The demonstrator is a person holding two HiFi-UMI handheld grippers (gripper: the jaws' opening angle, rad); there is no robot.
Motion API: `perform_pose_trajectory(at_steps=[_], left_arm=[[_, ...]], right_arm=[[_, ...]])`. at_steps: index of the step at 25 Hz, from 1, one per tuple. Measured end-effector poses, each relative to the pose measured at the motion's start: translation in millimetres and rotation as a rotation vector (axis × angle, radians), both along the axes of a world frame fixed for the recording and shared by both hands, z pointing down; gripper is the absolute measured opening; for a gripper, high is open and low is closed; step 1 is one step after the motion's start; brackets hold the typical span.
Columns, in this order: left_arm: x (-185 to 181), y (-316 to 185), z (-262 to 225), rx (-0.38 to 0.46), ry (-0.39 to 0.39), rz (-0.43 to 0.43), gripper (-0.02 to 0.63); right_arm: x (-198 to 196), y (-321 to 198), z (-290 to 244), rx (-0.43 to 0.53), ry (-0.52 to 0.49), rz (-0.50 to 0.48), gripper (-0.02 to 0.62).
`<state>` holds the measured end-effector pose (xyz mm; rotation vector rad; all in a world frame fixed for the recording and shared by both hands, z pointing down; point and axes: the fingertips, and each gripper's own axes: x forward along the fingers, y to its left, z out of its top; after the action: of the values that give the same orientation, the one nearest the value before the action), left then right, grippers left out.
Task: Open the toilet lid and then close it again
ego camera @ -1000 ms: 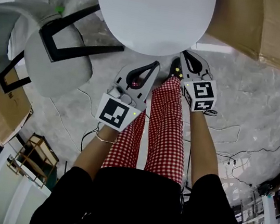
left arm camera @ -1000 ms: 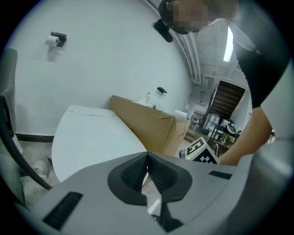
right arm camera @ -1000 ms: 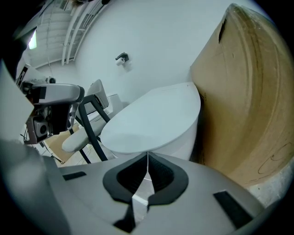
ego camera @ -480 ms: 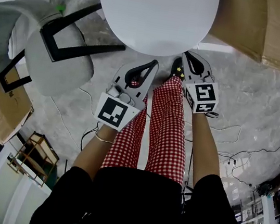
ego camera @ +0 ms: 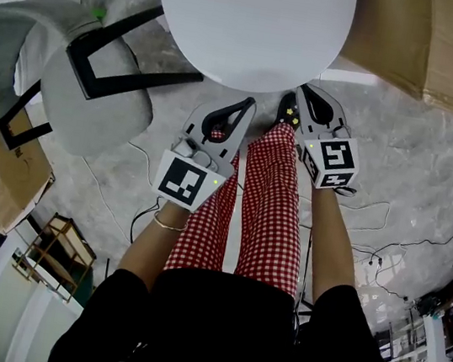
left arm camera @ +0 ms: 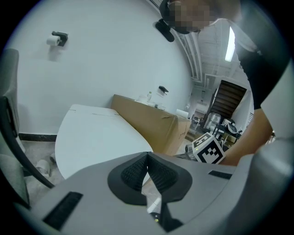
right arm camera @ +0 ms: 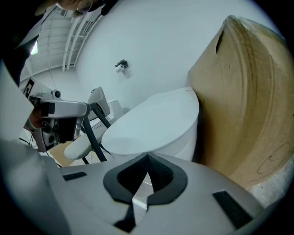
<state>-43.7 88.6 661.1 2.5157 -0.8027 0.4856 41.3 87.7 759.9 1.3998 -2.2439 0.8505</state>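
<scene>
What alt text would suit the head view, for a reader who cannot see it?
A closed white toilet lid fills the top centre; a person in red checked trousers holds the left gripper and right gripper, both shut and empty, near its front edge. A grey chair stands left, cardboard right.

— How does the toilet lid appear?
— White, smooth and oval (plain, no markings), filling the top centre of the head view.
— And its position?
— Down: it lies flat and level on the white bowl, its rounded front edge toward the person.
</scene>
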Motion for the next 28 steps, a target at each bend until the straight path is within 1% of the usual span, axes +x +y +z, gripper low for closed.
perform_pose_trajectory(at_steps=[5, 9, 13, 18, 21, 25, 28], left_arm=[[-3, 3, -4, 0.001, 0.003, 0.001, 0.003], [-5, 6, -8, 0.003, 0.01, 0.005, 0.003], [-11, 5, -10, 0.003, 0.007, -0.015, 0.003], [-19, 1, -13, 0.013, 0.006, -0.026, 0.003], [-19, 8, -14, 0.011, 0.004, -0.004, 0.003], [-14, 21, -11, 0.0, -0.017, 0.029, 0.003], [-8, 25, -12, -0.006, -0.036, 0.077, 0.003]], right_arm=[[1, -1, -13, 0.012, 0.007, -0.011, 0.018], [1, -2, -21, 0.014, 0.011, 0.0, 0.018], [3, -3, -30, 0.025, 0.0, 0.014, 0.018], [3, -5, -45, 0.051, 0.007, -0.003, 0.018], [3, -6, -55, 0.063, 0.002, -0.003, 0.018], [4, -8, -70, 0.079, -0.009, 0.013, 0.018], [4, -10, -77, 0.08, -0.03, 0.014, 0.02]])
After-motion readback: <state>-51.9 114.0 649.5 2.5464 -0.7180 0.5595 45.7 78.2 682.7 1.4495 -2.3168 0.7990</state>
